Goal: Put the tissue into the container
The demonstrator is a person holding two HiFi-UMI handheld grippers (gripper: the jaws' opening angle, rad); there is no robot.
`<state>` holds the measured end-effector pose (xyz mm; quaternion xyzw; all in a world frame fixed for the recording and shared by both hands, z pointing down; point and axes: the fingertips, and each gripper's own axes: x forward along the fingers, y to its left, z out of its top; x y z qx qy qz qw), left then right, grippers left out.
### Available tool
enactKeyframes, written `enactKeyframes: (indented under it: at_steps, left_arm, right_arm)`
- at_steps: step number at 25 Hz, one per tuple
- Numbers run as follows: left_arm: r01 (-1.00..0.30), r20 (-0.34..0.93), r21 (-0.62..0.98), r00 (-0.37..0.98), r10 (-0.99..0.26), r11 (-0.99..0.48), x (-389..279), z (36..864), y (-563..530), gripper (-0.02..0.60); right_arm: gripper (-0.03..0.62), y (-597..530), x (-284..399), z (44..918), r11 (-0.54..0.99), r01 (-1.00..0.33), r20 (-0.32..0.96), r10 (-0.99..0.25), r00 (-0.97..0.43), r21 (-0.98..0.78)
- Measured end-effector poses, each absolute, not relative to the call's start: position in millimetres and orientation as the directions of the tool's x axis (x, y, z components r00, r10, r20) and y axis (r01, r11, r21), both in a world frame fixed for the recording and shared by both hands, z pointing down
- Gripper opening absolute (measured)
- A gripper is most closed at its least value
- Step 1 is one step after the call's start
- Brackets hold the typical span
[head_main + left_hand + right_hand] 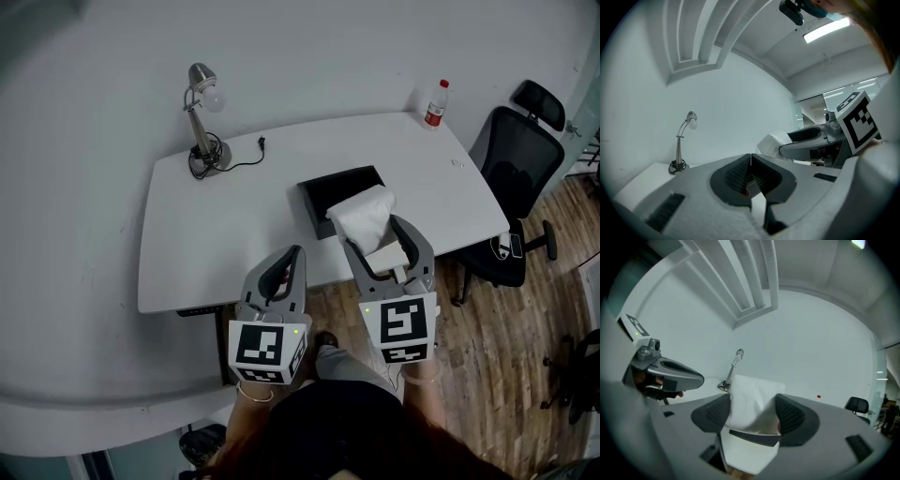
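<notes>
A white tissue pack (364,217) hangs above the table's front edge, pinched in my right gripper (378,234). In the right gripper view the tissue (751,402) fills the gap between the two pads. Just behind it lies the black container (330,194), an open rectangular box on the white table (187,244); its near right part is hidden by the tissue. My left gripper (292,258) hovers over the table's front edge, left of the tissue, its jaws shut with nothing between them (751,164).
A silver desk lamp (201,117) with a coiled black cord stands at the table's back left. A red-capped bottle (435,103) stands at the back right corner. A black office chair (514,178) stands right of the table on wooden floor.
</notes>
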<state>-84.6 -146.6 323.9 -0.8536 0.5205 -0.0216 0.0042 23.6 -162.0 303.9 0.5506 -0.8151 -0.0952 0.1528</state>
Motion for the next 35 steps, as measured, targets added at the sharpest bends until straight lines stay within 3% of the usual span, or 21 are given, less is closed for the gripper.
enactKeyframes:
  at_steps: [35]
  left_arm:
    - [-0.902, 0.092, -0.008, 0.430, -0.898, -0.432, -67.8, 343.0, -242.2, 0.028]
  right_arm:
    - [0.318, -270.0, 36.2, 341.5, 0.445, -0.859, 0.249, -0.888, -0.386, 0.255]
